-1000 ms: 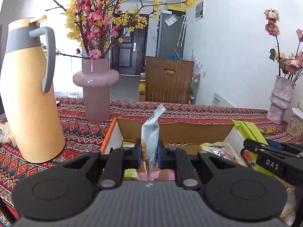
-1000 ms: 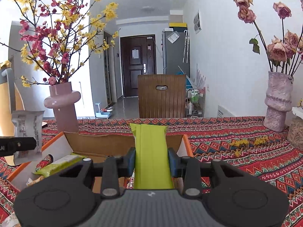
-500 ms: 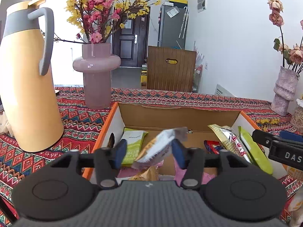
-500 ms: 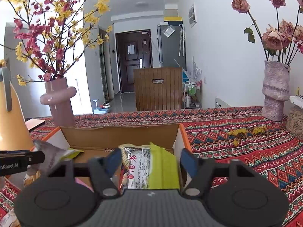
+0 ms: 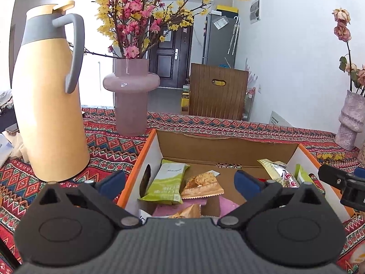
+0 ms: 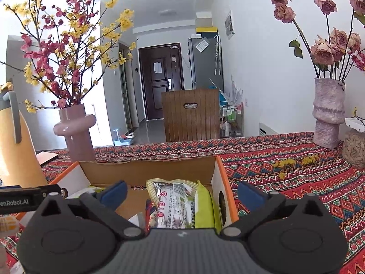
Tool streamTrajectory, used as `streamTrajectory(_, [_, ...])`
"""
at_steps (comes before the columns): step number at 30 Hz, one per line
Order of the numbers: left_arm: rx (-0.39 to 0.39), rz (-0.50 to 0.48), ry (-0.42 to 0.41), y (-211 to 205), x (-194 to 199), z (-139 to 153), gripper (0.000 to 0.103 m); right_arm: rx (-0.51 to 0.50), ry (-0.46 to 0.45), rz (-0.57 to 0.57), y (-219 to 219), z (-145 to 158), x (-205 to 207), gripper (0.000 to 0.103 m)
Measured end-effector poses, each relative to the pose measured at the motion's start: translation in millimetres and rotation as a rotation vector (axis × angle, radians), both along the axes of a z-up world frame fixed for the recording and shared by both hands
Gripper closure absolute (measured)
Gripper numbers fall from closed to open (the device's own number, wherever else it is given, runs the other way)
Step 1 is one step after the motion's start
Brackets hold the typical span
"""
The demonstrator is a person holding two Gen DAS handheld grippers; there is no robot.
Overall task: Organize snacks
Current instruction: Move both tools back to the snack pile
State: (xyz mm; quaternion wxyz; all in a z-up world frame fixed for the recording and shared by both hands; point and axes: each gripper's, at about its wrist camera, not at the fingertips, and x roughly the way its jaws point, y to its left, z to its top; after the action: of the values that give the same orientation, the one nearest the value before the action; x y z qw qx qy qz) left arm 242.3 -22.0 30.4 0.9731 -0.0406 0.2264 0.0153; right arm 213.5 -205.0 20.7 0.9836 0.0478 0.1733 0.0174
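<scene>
An open cardboard box [image 5: 228, 147] with orange edges sits on the patterned tablecloth and holds several snack packets. My left gripper [image 5: 180, 181] is open and empty above the box's near left part, over a green packet [image 5: 165, 183] and a tan biscuit packet [image 5: 202, 183]. My right gripper [image 6: 182, 193] is open and empty above the box's right end [image 6: 219, 175], over a silver printed packet [image 6: 175, 203] and a lime-green packet [image 6: 205, 207] leaning at the box wall.
A tall yellow thermos jug [image 5: 49, 98] stands left of the box. A pink vase with blossom branches [image 5: 131, 98] stands behind it. A textured vase with dried roses [image 6: 328, 111] and a jar [image 6: 354, 148] stand at the far right. A wooden chair back [image 6: 191, 114] rises behind the table.
Both grippers opened. The left one let its silver-tan packet drop into the box; the right one released the lime-green packet, which now lies at the box's right wall.
</scene>
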Motion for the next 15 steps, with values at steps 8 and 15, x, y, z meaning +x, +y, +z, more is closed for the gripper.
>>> streamTrajectory(8, [-0.020,0.024,0.004,1,-9,19,0.000,-0.011,-0.053,0.001,3,24,-22,0.000])
streamTrajectory(15, [-0.010,0.033,0.015,8,-31,30,0.000,-0.017,-0.050,0.023,7,32,-43,0.000])
